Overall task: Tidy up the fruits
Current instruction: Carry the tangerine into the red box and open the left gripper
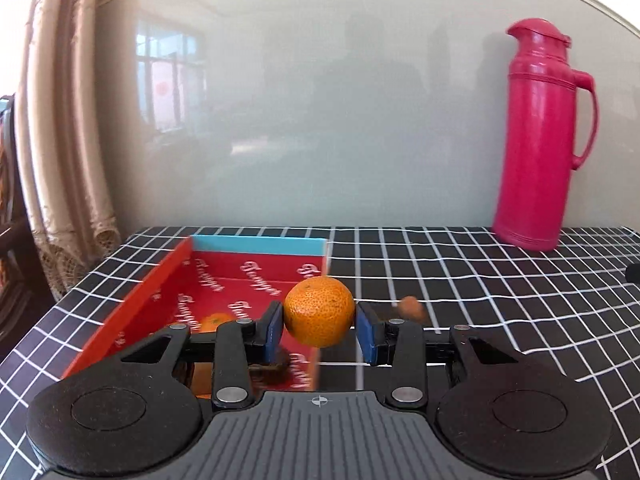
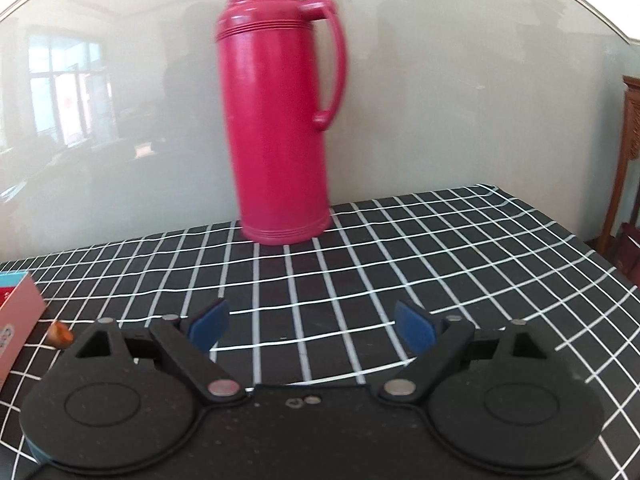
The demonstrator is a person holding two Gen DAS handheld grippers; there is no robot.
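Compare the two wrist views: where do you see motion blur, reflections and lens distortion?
Left wrist view: the mandarin orange is sharp, the small brown thing behind it smeared; the glossy wall mirrors a window. Right wrist view: the pink thermos is blurred sideways; the tablecloth grid lines bow.

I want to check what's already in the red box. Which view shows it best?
The left wrist view: the red box lies open with its inside visible, an orange in it. The right wrist view shows only an outer corner at its left edge.
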